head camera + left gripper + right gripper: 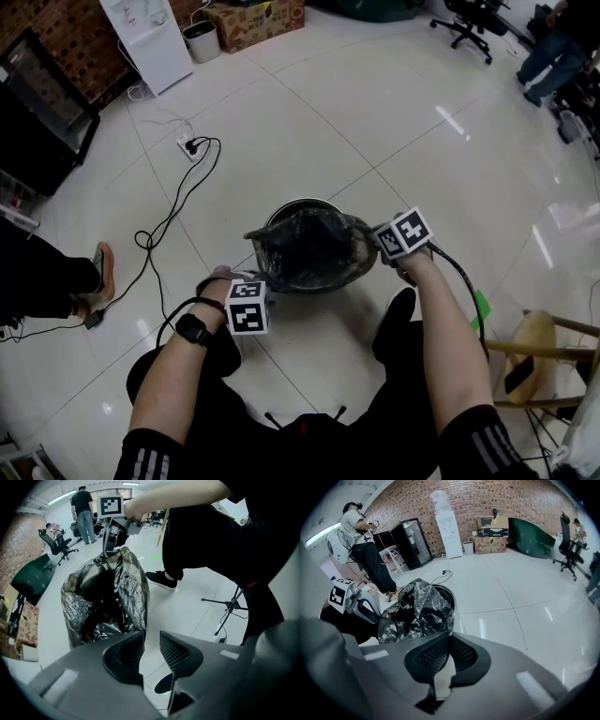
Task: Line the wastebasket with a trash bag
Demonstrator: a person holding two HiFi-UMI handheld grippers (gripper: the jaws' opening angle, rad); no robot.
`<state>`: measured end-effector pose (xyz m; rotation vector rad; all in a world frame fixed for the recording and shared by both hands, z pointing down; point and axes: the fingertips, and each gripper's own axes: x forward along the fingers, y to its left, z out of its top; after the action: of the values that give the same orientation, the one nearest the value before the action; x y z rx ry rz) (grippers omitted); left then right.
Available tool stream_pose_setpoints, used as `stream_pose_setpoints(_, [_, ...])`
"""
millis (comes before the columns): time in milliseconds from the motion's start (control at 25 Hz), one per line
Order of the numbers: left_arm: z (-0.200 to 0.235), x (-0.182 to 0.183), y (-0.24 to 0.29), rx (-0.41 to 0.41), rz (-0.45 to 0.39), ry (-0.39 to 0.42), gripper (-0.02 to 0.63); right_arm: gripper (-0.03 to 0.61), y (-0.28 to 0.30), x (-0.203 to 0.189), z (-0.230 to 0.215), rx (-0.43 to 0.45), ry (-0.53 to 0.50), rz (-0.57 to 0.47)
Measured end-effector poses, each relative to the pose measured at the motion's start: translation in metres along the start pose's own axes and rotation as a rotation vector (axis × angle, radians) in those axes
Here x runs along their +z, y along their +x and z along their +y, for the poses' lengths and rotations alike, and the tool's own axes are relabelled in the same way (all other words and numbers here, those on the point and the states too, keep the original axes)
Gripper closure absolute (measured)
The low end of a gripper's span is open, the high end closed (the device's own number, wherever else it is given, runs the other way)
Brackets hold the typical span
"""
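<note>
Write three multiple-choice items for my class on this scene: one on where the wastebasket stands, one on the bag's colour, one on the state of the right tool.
1. Where does the wastebasket stand?
A) on a table
B) on the tiled floor
C) on a chair

2. What colour is the trash bag?
A) white
B) blue
C) black

3. How is the right tool?
A) open and empty
B) shut on the trash bag's edge
C) shut on a cable

Key: 1 B, white tiles surround it; 2 C, the crinkled film is glossy black; 3 B, its jaws meet with the bag's edge pinched between them.
</note>
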<state>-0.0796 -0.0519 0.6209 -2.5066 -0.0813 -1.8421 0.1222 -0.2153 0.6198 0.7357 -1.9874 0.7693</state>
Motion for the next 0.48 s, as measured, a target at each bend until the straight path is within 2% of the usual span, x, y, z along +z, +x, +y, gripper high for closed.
stream_pose_setpoints(320, [-0.003,-0.003,0.021,-0.05,-0.008,-0.054,0.517,0.572,0.02,-0.021,-0.007,0.014,0.072,0.044])
stream_pose_setpoints(480, [-0.001,-0.005,0.033,-0.052,0.016,-0.063,0.517,0.571,0.027,-0.027,-0.015,-0.024,0.075,0.041])
